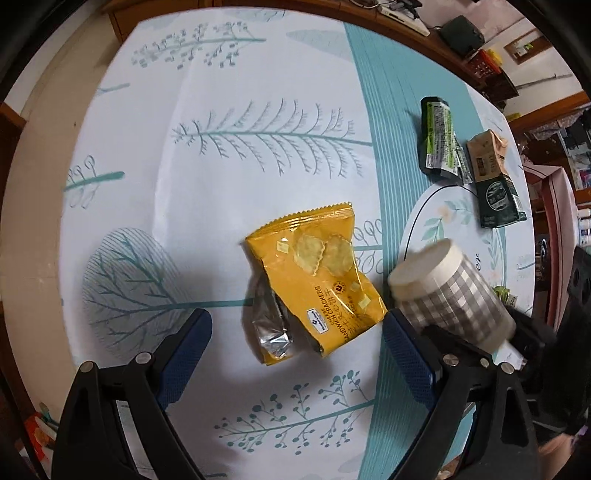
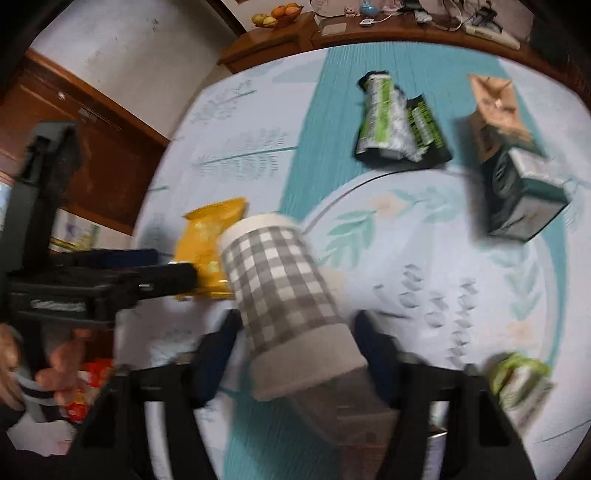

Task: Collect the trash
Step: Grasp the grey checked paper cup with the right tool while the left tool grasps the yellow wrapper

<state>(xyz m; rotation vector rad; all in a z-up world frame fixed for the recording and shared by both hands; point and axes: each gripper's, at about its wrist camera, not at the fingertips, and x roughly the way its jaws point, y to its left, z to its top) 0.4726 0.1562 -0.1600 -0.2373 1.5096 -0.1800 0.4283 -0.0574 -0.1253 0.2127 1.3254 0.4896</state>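
A yellow cracker bag (image 1: 314,273) lies on the tablecloth, with a crumpled silver foil wrapper (image 1: 271,325) tucked at its near left corner. My left gripper (image 1: 297,325) hovers over both, pointing steeply down, open wide, one blue pad on each side of them. My right gripper (image 2: 295,332) is shut on a grey-checked paper cup (image 2: 280,288), which tilts above the table with its white rim away from me. That cup (image 1: 450,291) shows just right of the left gripper's right finger. In the right wrist view, the left gripper (image 2: 173,266) reaches in from the left over the yellow bag (image 2: 207,243).
A green and black wrapper (image 1: 437,140), a brown and dark-green carton (image 1: 493,173) and a small green wrapper (image 2: 517,380) lie further right on the white and teal tablecloth (image 1: 221,110). A wooden sideboard (image 2: 280,40) with a fruit bowl (image 2: 277,16) runs behind the table.
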